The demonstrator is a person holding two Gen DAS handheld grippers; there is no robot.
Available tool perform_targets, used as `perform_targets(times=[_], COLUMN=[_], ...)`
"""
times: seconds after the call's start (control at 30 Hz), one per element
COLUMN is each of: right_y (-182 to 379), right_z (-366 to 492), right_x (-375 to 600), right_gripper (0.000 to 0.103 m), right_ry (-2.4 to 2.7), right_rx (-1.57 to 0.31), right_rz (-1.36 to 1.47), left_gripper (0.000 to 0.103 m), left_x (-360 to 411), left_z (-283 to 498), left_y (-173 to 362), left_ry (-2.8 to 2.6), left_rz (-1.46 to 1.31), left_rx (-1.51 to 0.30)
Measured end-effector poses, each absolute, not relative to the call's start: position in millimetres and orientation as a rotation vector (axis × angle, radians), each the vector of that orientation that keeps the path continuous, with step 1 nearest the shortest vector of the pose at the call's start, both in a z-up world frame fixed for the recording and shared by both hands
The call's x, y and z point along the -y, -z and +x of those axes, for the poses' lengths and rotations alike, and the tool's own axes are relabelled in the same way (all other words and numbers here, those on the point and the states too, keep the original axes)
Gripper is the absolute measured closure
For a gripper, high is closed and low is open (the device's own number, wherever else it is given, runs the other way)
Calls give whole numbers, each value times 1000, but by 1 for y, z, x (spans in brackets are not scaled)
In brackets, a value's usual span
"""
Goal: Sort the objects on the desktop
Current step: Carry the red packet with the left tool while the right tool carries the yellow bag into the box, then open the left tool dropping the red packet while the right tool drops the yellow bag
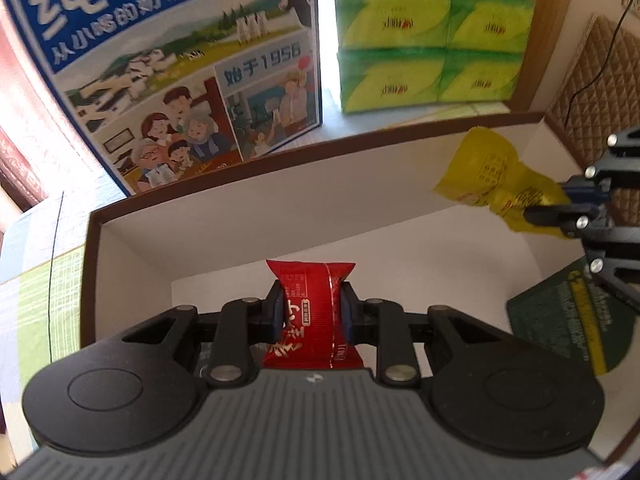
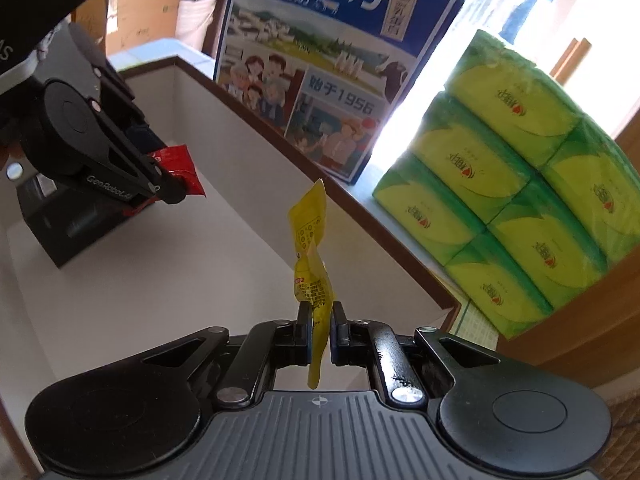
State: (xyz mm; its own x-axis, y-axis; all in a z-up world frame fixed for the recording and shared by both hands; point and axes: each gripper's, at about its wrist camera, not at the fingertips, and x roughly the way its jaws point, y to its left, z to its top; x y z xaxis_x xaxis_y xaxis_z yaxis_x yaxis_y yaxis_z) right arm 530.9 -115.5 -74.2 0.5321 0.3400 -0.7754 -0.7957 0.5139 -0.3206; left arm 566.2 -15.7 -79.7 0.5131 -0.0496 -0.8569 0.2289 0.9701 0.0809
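White box (image 1: 240,216) below — left gripper (image 1: 312,312) pinching one red packet (image 1: 310,300), right gripper (image 2: 321,326) one yellow packet (image 2: 310,248).

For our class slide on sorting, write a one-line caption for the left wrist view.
Left gripper holds a red packet over the white box.
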Motion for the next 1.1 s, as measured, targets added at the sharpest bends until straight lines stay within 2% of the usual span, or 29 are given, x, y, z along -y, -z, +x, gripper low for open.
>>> perform_targets(times=[0.4,0.6,0.67,0.7,0.73,0.77,0.93,1.1], right_y=[90,90,88,86,84,81,66,54], right_z=[538,542,542,541,539,536,528,515], right_x=[111,108,109,110,113,115,128,139], right_gripper=[98,98,90,68,41,33,29,18], right_ry=[-734,-687,-697,-705,-708,-707,-740,-756], right_rx=[-746,-753,-764,-764,-753,-732,-734,-727], right_rz=[-784,-787,-767,-753,-739,-725,-620,-543], left_gripper=[75,67,64,61,58,56,39,26], left_x=[17,16,14,14,13,12,5,2], left_z=[572,568,565,563,561,559,546,529], left_y=[95,88,83,81,78,77,64,50], left_ry=[152,150,156,162,165,165,160,159], left_rz=[246,247,244,244,249,255,243,239], left_rx=[-1038,-1019,-1012,-1010,-1007,-1002,-982,-955])
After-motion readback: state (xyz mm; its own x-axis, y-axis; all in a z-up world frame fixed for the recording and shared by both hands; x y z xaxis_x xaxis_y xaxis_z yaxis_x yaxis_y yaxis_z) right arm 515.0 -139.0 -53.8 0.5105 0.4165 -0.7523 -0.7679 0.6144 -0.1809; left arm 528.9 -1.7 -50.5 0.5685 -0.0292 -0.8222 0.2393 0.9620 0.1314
